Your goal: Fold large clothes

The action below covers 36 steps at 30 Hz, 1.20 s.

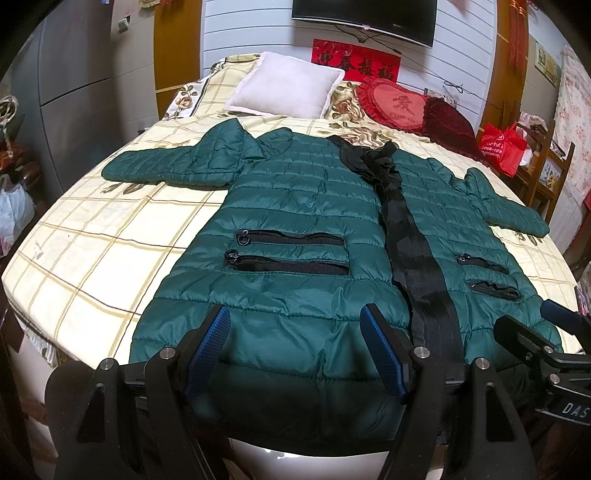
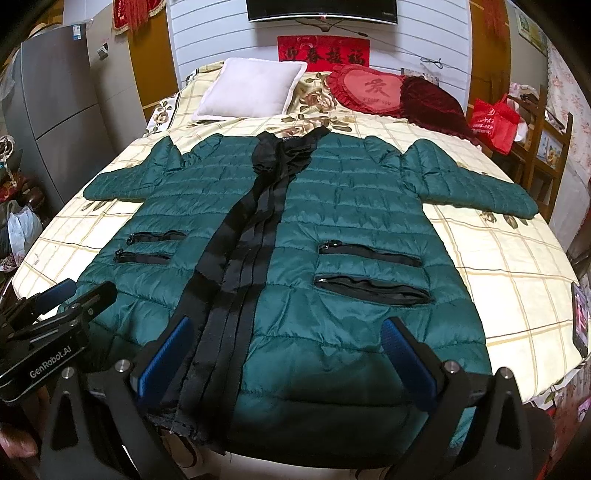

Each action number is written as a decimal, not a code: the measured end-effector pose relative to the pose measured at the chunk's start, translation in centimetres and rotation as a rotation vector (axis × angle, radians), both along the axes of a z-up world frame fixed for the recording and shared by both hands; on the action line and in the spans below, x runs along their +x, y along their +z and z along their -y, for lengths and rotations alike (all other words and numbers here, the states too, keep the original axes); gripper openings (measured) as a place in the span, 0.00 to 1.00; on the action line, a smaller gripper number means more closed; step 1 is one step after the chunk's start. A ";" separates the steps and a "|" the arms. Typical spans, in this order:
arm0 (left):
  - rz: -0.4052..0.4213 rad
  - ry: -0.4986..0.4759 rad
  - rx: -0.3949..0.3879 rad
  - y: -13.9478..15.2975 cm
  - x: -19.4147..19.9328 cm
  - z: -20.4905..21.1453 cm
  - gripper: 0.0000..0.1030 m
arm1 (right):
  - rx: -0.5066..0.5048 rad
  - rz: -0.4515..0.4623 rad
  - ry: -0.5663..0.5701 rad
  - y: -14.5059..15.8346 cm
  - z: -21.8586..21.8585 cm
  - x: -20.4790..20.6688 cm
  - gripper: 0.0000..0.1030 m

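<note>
On the bed point(image 1: 92, 236) with its cream checked sheet, the dark green quilted puffer jacket point(image 1: 295, 206) lies flat, front up, both sleeves spread. The left gripper point(image 1: 295, 354) and right gripper point(image 2: 288, 358) hover wide and empty above its hem. Judging by this, each should pinch 1 hem corner through both layers, then lift evenly.

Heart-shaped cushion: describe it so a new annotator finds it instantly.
Start at the bed and look to its head end, under the wall TV. Right of the pale square pillow lies the heart-shaped cushion: red, frilled edge, one character stitched in its middle, unlike the plain dark-red velvet cushion beside it.
</note>
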State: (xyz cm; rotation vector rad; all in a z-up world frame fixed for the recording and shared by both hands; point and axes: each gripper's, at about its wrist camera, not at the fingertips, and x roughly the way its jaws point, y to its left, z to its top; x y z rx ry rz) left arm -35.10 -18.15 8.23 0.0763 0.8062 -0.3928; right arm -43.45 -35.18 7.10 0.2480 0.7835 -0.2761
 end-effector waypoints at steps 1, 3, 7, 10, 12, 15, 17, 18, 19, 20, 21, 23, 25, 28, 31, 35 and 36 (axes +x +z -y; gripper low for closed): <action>0.000 0.000 0.000 0.0 0.0 0.0 0.71 | 0.000 -0.001 0.001 0.0 0.0 0.0 1.00; -0.001 0.000 0.001 0.0 0.0 0.0 0.71 | 0.000 -0.004 -0.001 -0.2 0.0 0.1 1.00; -0.002 -0.002 0.007 -0.2 0.0 0.3 0.71 | -0.001 -0.010 -0.001 -0.4 0.1 0.2 1.00; 0.002 -0.001 0.009 -0.3 0.1 0.4 0.71 | -0.003 -0.011 0.000 -0.4 0.2 0.3 1.00; 0.006 -0.001 0.012 -0.3 0.1 0.4 0.71 | -0.005 -0.009 0.000 -0.4 0.2 0.3 1.00; 0.011 -0.001 0.017 -0.4 0.2 0.4 0.71 | -0.012 -0.006 0.000 -0.4 0.2 0.5 1.00; 0.011 -0.001 0.016 -0.4 0.2 0.3 0.71 | -0.013 -0.008 0.001 -0.3 0.3 0.6 1.00; 0.011 -0.002 0.014 -0.4 0.3 0.4 0.71 | -0.015 -0.009 0.003 -0.2 0.3 0.8 1.00; 0.012 -0.002 0.014 -0.3 0.2 0.4 0.71 | -0.020 -0.014 0.005 -0.2 0.3 0.9 1.00; 0.014 -0.002 0.012 -0.3 0.3 0.4 0.71 | -0.025 -0.015 0.006 -0.1 0.3 1.1 1.00; 0.018 -0.003 0.010 -0.1 0.4 0.4 0.71 | -0.032 -0.017 0.006 0.0 0.3 1.2 1.00; 0.028 -0.005 0.012 0.2 0.6 0.5 0.71 | -0.042 -0.017 0.005 0.1 0.4 1.6 1.00; 0.037 -0.003 0.026 0.5 0.9 0.8 0.71 | -0.047 -0.018 0.001 0.3 0.7 2.0 1.00; 0.051 0.001 0.039 0.7 1.3 1.1 0.71 | -0.041 -0.018 -0.003 0.4 1.0 2.6 1.00; 0.048 0.003 0.033 0.8 1.8 1.2 0.71 | -0.040 -0.014 -0.003 0.6 1.2 3.1 1.00; 0.039 0.004 0.030 0.8 2.6 1.6 0.71 | -0.052 -0.019 0.005 0.7 1.2 3.9 1.00; 0.037 0.004 0.029 0.8 2.8 1.6 0.71 | -0.053 -0.021 0.007 0.8 1.3 4.1 1.00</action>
